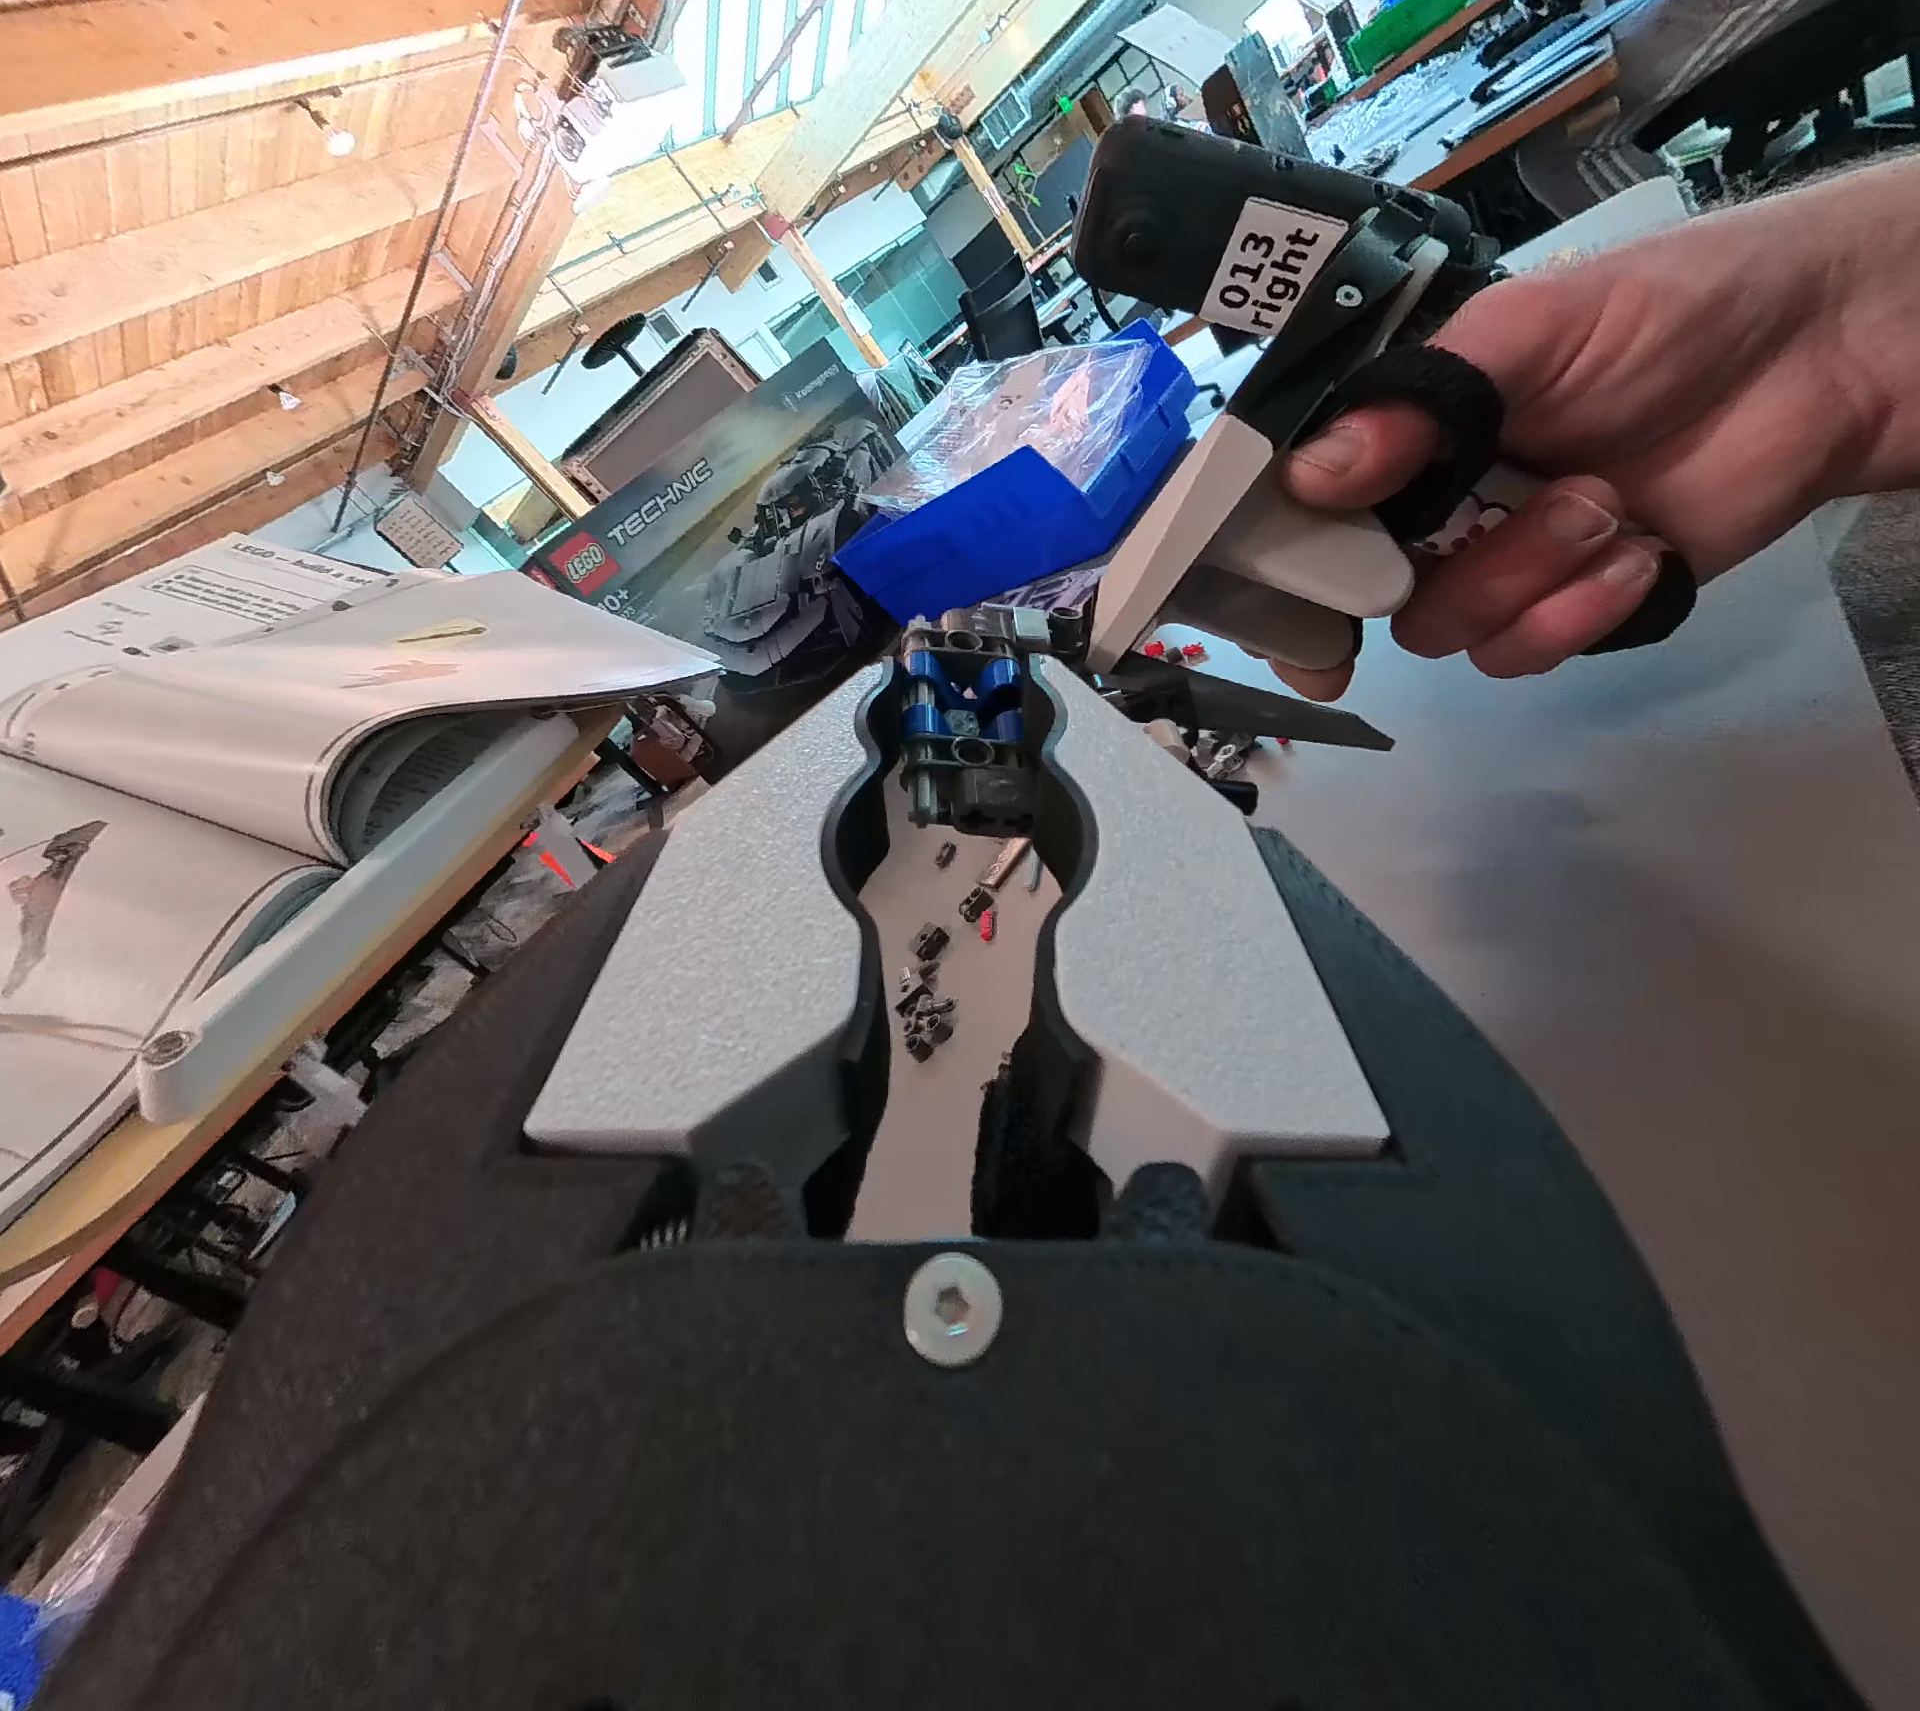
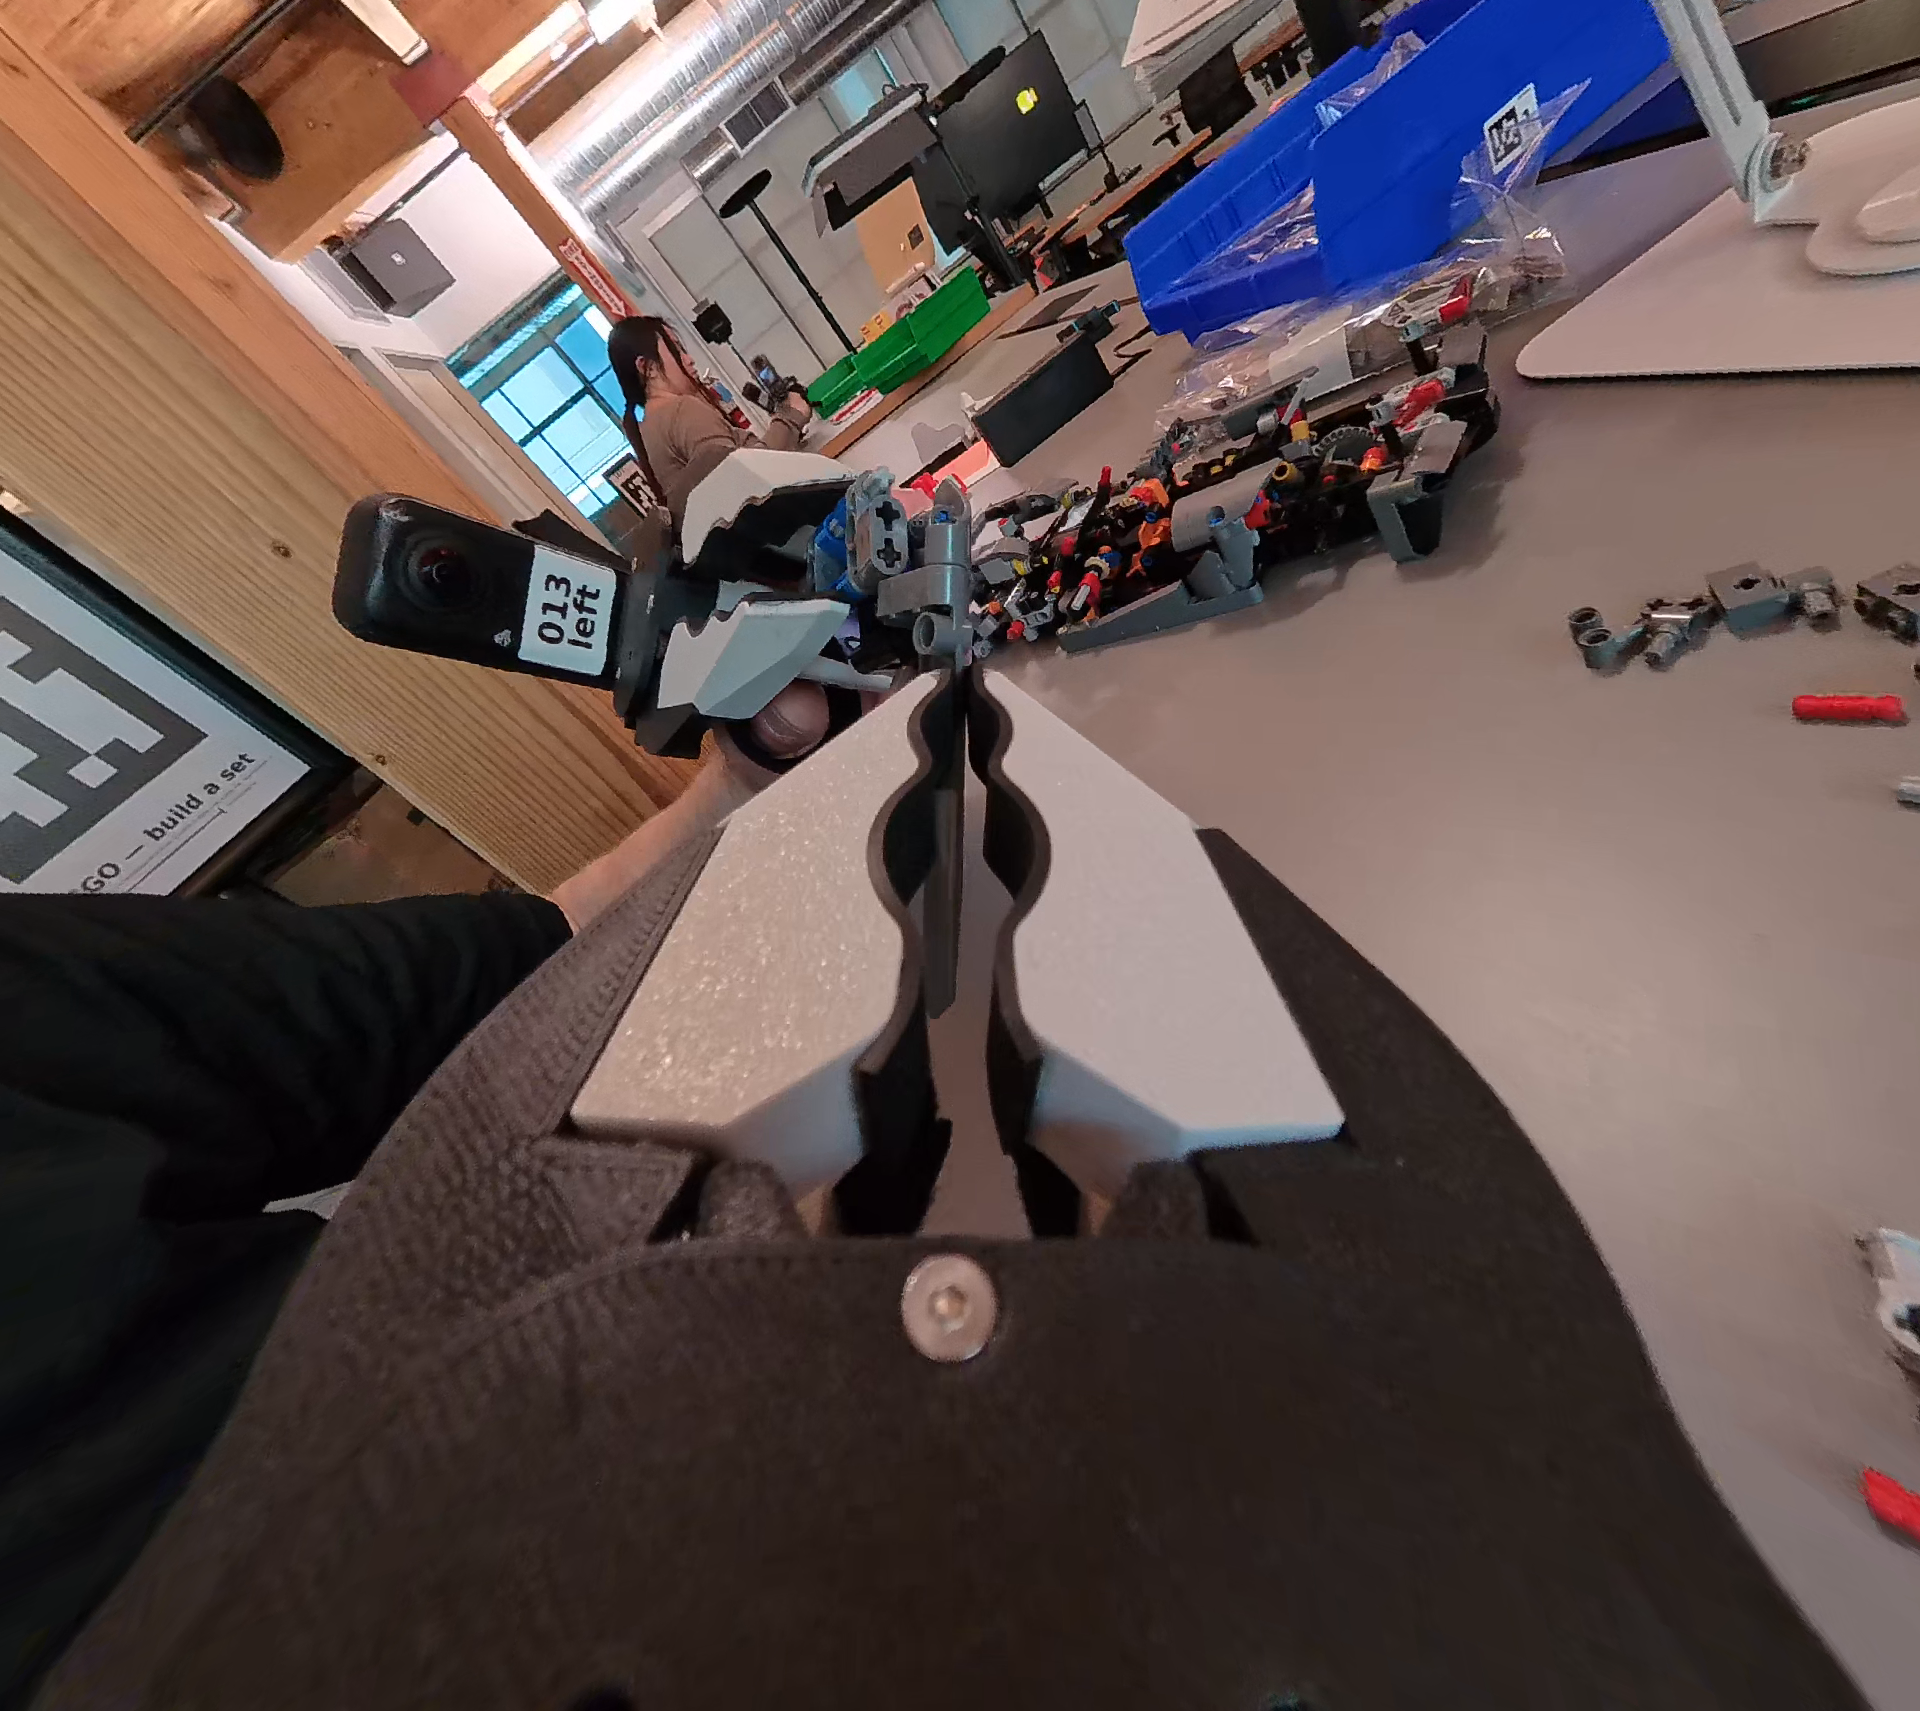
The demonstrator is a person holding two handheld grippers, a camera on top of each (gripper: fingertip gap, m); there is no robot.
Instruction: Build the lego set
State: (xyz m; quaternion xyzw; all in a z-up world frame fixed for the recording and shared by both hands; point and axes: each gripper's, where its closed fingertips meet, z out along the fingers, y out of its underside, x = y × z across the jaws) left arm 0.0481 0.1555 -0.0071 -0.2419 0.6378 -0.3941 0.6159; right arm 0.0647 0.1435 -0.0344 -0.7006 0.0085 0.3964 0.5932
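Left wrist view: we hold the small blue-and-grey sub-assembly [image 1: 961, 726] clamped between the tips of the left hand-held gripper [image 1: 961, 705], raised off the desk [image 1: 1558, 986] so it stays steady. The right hand-held gripper [image 2: 958, 685], pinched on a thin dark grey piece [image 2: 943, 892], meets it at the tip, apparently to attach it. Beyond lies the larger partly built model [image 2: 1278, 508].

Both my wrist views roll hard, low over the counter [image 2: 1455, 830]. Left view looks along its fingers, close on the sub-assembly [image 1: 961, 726] at frame centre. Right view faces it [image 2: 904, 560] from the opposite side, centre-left. Each shows the other hand-held gripper.
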